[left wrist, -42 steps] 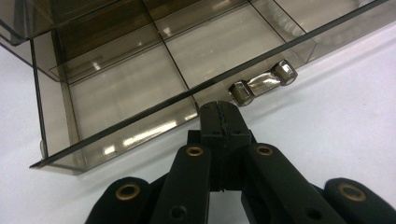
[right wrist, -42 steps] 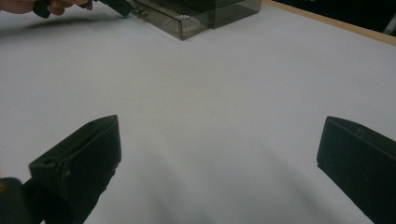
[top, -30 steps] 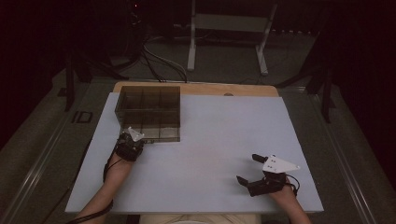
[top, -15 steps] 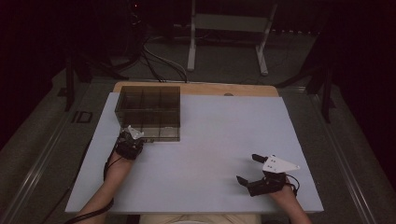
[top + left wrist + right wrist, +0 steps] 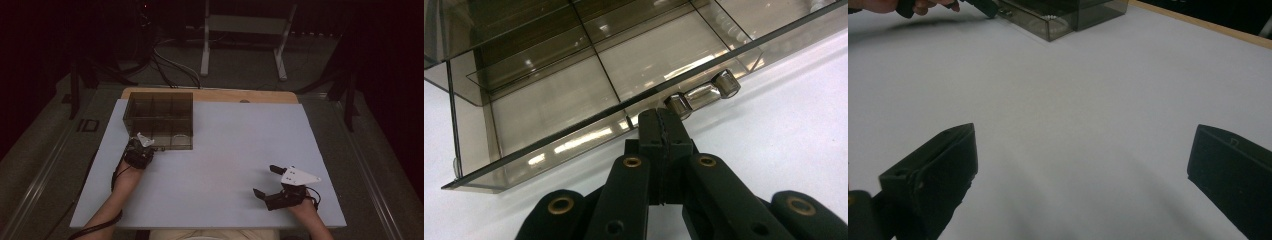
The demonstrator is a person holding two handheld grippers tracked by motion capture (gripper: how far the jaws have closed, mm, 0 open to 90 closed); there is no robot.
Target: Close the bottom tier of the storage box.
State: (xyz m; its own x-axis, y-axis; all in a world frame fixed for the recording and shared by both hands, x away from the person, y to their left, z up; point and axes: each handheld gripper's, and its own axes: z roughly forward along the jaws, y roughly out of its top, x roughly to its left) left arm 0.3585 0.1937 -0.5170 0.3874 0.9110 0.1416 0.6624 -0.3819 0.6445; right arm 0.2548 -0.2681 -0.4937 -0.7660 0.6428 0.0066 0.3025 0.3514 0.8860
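From above, the smoky plastic drawer box (image 5: 159, 120) sits at the counter's (image 5: 235, 150) far left, my left tongs (image 5: 146, 148) at its front. Along my left tongs (image 5: 663, 131), they're pressed together just beside the drawer's small handle (image 5: 702, 93); I judge that stiff, slick, light plastic the best grip. My right tongs (image 5: 1083, 175) hang wide apart over bare counter.

A white table (image 5: 235, 150) carries everything; its surface is a pale sheet, with a strip of bare wood edge (image 5: 240, 95) showing along the far side. On the far left part of it sits a smoky transparent plastic drawer box (image 5: 160, 117), divided into compartments, with one drawer (image 5: 589, 95) drawn out toward the near side over the sheet, a small clear handle (image 5: 704, 92) on its front.
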